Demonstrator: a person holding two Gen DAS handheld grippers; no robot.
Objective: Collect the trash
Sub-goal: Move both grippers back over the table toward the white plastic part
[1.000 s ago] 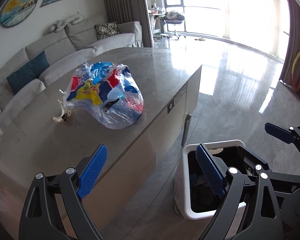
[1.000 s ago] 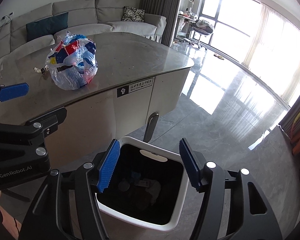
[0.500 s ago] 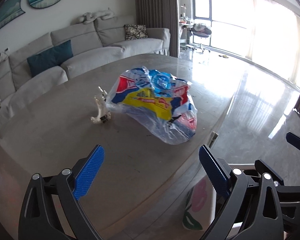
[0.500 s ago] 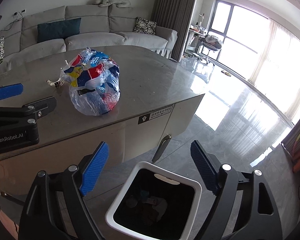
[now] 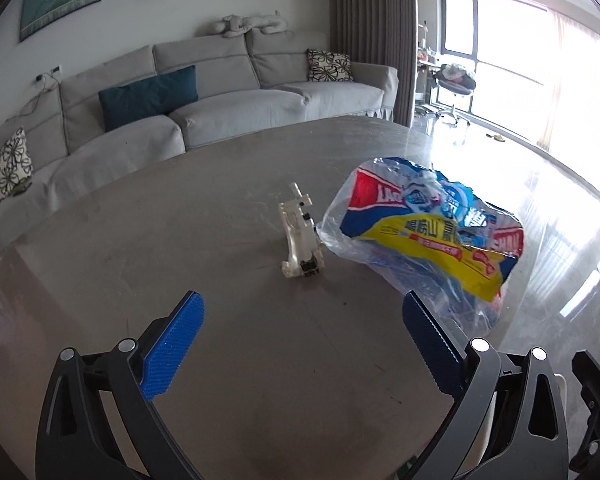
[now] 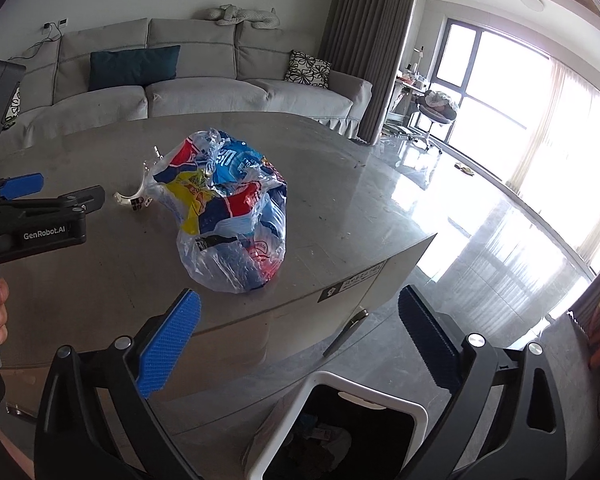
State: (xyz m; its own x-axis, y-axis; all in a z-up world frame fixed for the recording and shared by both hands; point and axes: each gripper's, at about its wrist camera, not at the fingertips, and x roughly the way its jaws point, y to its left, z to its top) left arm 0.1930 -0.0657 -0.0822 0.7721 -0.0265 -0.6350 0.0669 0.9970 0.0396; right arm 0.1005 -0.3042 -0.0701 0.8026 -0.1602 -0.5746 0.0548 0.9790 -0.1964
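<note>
Grey counter [image 5: 140, 240]: we log crumpled plastic bag [image 5: 428, 236] beside small white plastic piece [image 5: 300, 240]. White bin [image 6: 364, 400] on floor below. Our left tongs [image 5: 300, 344] and right tongs [image 6: 296, 344] opening, nothing between.

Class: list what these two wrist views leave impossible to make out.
- Bin contents: right wrist view, dark, cut off by bottom edge.
- Printing on plastic bag: left wrist view, crumpled.
- Small white plastic piece: purpose unclear in both views.
- Table label: too small.
</note>
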